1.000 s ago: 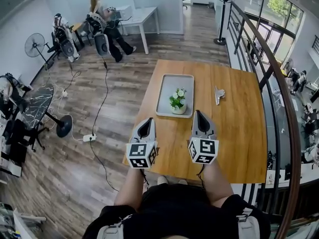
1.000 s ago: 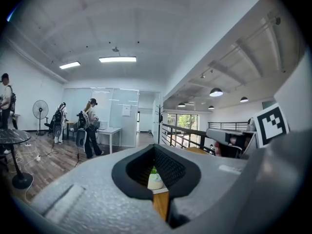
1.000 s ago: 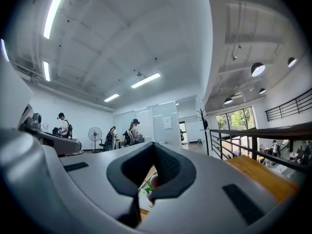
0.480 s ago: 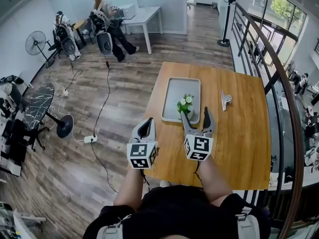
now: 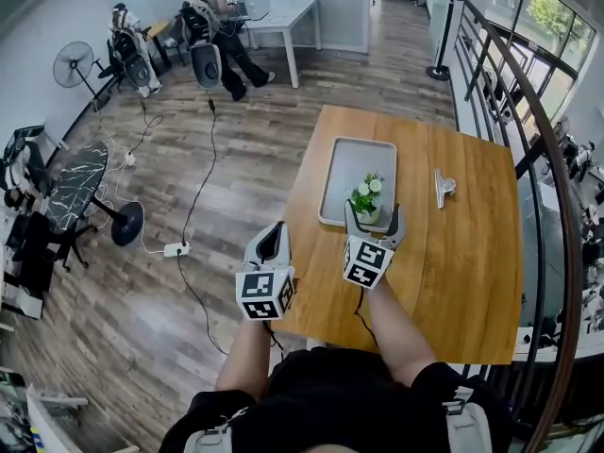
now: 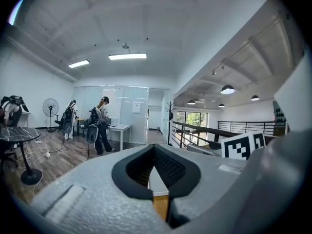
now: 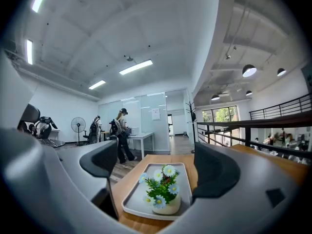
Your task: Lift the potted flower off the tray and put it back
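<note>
The potted flower [image 5: 368,196], white and blue blooms in a small cream pot, stands upright at the near end of the grey tray [image 5: 351,159] on the wooden table [image 5: 453,253]. My right gripper [image 5: 373,220] is level and just short of the pot, and its jaws are opening; the pads touch nothing. In the right gripper view the flower [image 7: 163,191] sits on the tray [image 7: 138,206] ahead, framed by the two pads. My left gripper [image 5: 274,237] hangs shut and empty off the table's left edge, its jaws together in the left gripper view [image 6: 155,152].
A metal clip [image 5: 442,187] lies on the table right of the tray. A dark railing [image 5: 547,159] runs along the table's right side. On the floor to the left are a cable with a power strip [image 5: 175,249], a fan [image 5: 74,64] and a person [image 5: 212,3] at a far desk.
My right gripper has moved forward and down to the pot's near side, and its jaws have gone from shut to wide apart. The left gripper has advanced a little, still shut.
</note>
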A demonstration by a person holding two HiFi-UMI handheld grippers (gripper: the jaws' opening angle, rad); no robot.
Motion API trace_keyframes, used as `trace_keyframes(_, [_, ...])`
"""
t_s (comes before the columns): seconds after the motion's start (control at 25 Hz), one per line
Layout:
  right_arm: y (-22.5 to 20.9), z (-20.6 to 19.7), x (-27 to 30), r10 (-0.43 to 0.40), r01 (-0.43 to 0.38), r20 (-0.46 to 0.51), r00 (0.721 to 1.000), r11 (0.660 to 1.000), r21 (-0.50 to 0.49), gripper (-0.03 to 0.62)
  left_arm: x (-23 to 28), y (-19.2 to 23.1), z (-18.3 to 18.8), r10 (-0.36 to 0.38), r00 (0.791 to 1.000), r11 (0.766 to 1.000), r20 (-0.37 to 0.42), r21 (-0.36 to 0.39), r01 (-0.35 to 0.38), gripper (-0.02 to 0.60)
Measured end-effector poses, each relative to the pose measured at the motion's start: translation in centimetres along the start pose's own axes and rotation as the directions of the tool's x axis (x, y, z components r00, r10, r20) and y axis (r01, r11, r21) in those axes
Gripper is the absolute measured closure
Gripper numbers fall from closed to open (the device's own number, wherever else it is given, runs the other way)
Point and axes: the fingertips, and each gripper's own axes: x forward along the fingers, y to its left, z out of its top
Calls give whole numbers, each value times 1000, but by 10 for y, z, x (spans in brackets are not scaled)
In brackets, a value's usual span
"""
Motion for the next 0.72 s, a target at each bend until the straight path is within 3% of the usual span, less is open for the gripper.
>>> trace_keyframes(0.4, [17,-85,31,-44,38,-134,990,998,-41,118,11,43,-31,35,997,999,-68,-29,-37,566])
trace_keyframes(0.72, [7,-165,56,-123,112,-286,950,992,-56,118,34,69,-69,7,990,999,-143,-44,-14,566])
